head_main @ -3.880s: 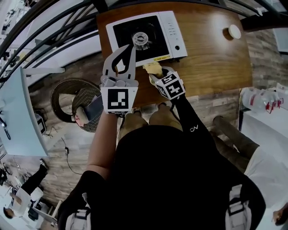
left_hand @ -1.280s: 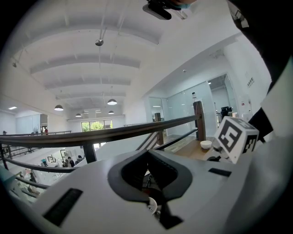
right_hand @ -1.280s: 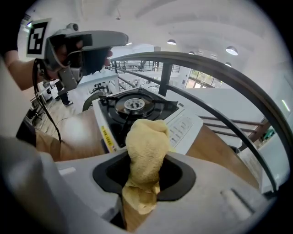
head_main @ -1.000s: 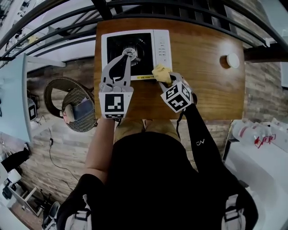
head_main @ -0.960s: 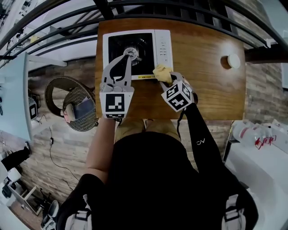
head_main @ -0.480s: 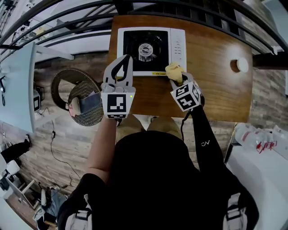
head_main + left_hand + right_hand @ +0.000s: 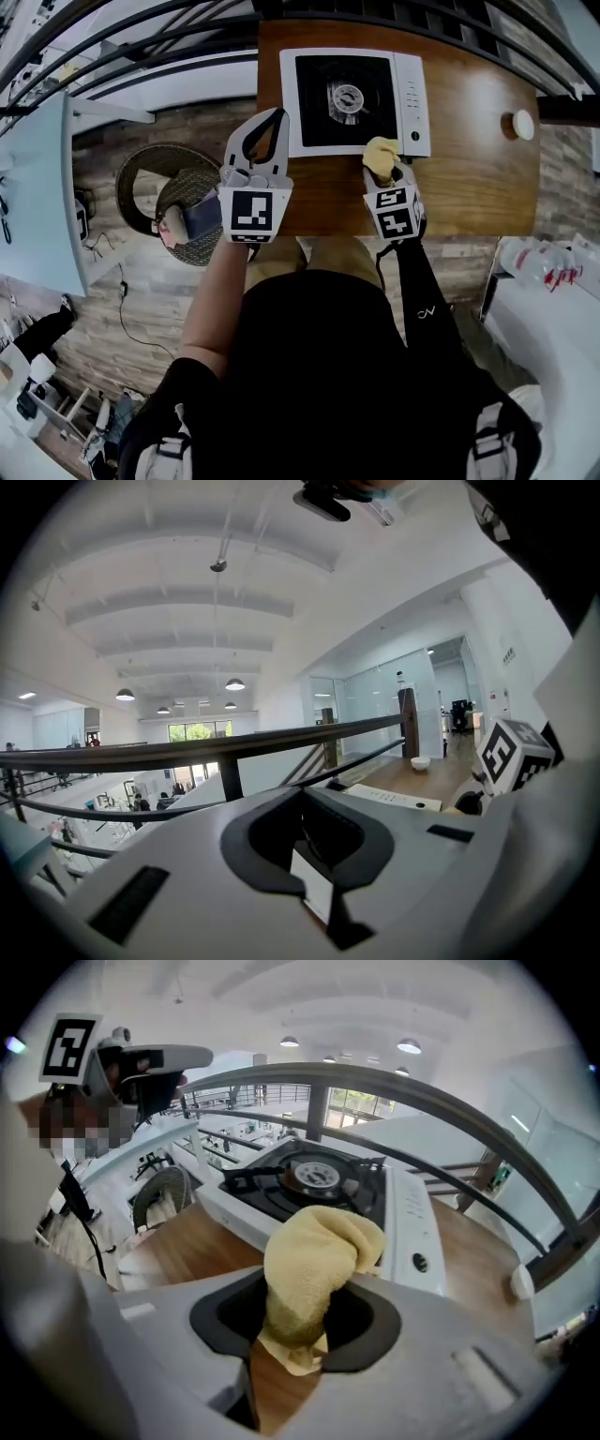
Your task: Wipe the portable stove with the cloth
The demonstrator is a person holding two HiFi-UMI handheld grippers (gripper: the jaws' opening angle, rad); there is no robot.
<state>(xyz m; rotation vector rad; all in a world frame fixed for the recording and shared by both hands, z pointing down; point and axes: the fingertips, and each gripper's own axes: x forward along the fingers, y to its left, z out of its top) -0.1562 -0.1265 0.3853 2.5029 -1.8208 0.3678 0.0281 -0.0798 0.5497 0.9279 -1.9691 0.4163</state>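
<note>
Portable stove (image 7: 314, 117) sits on table (image 7: 469, 178). Yellow cloth (image 7: 380, 152), bunched, is clenched in right hand-held gripper (image 7: 383, 169) at the stove's near right corner. Left hand-held gripper (image 7: 272, 122) is closed, empty, beside the stove. Best: press cloth flat, sweep the top.

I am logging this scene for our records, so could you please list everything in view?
Table: one, brown wood, beneath both grippers.
Portable stove: one, white with a black top, on the table's far side.
Cloth: one, yellow, at the stove's near right corner; contact with the stove is unclear.
Small dish: one, white, on the table's right end.
Wicker chair: one, brown, on the floor left of the table.
Railing: one, dark, beyond the table.
Left gripper: one, pale grey, jaws together and empty, left of the stove.
Right gripper: one, pale grey, jaws shut on the cloth.
</note>
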